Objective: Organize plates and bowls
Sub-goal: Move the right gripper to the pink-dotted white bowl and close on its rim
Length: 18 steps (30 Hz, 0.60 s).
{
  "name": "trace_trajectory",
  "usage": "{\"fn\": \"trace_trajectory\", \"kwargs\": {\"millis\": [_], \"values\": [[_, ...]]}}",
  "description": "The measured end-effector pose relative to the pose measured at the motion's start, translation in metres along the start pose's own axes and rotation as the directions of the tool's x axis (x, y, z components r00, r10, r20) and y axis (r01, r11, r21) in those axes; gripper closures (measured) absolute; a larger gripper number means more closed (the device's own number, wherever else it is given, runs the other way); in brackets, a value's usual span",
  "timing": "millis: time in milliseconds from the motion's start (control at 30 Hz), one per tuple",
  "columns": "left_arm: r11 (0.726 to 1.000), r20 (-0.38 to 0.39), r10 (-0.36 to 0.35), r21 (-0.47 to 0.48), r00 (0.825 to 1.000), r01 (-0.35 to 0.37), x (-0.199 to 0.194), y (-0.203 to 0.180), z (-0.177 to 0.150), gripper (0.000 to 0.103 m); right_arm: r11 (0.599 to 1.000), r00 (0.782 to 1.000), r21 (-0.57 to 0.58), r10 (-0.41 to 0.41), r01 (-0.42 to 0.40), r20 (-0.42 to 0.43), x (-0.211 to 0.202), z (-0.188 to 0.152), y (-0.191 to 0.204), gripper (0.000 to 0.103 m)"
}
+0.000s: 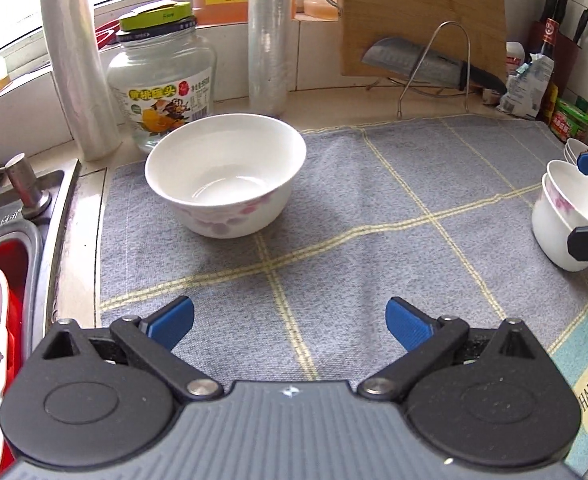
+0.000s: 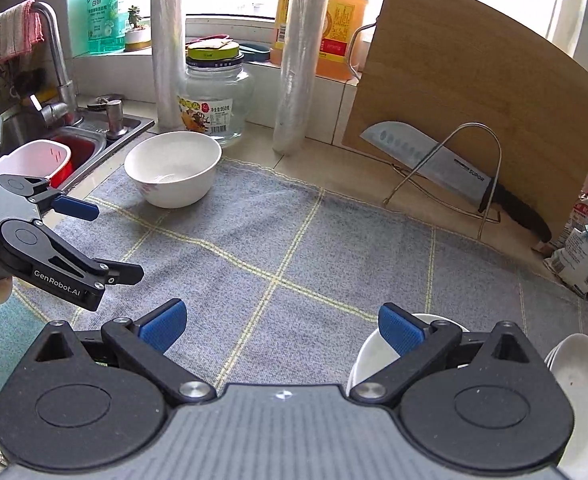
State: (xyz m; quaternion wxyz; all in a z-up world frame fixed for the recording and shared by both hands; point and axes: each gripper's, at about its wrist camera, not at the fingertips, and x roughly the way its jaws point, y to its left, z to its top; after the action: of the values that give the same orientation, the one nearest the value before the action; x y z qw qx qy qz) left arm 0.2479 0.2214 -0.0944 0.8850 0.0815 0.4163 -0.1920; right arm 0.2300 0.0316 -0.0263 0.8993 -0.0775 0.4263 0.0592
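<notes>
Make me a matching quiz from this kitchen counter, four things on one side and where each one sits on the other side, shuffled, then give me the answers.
Things:
1. lone white bowl
2. knife
3. glass jar
4. stacked bowls

Places:
A. on the bare counter behind the lone bowl, next to a roll of plastic wrap
B. at the right edge of the grey cloth, by the right tool
C. on the wire rack, in front of the cutting board
D. on the grey cloth near the sink, standing alone

Pairs: 1-D, 2-C, 3-A, 4-B
</notes>
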Motion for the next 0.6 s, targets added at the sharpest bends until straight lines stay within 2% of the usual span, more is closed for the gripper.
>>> {"fn": "trace_trajectory", "kwargs": {"millis": [100, 433, 600], "values": [[1.000, 0.003, 0.021, -0.009, 1.000, -0.021, 0.007, 0.008, -0.001, 0.002, 1.000, 1.000, -0.020, 0.007, -0.007, -0.009, 0.010, 0.010, 0.008, 0.000], [0.997, 0.012, -0.019, -0.069, 1.000, 0.020, 0.029, 0.033, 0.010, 0.001, 0.997, 0.999, -0.066, 0.031, -0.032, -0.026, 0.045, 0.049, 0.024, 0.000], [0.999, 0.041, -0.004, -0.044, 0.999, 0.006, 0.035, 0.035, 0.012, 0.001, 0.995, 0.997, -0.080, 0.060, -0.063, -0.043, 0.067, 0.066, 0.027, 0.000]]}}
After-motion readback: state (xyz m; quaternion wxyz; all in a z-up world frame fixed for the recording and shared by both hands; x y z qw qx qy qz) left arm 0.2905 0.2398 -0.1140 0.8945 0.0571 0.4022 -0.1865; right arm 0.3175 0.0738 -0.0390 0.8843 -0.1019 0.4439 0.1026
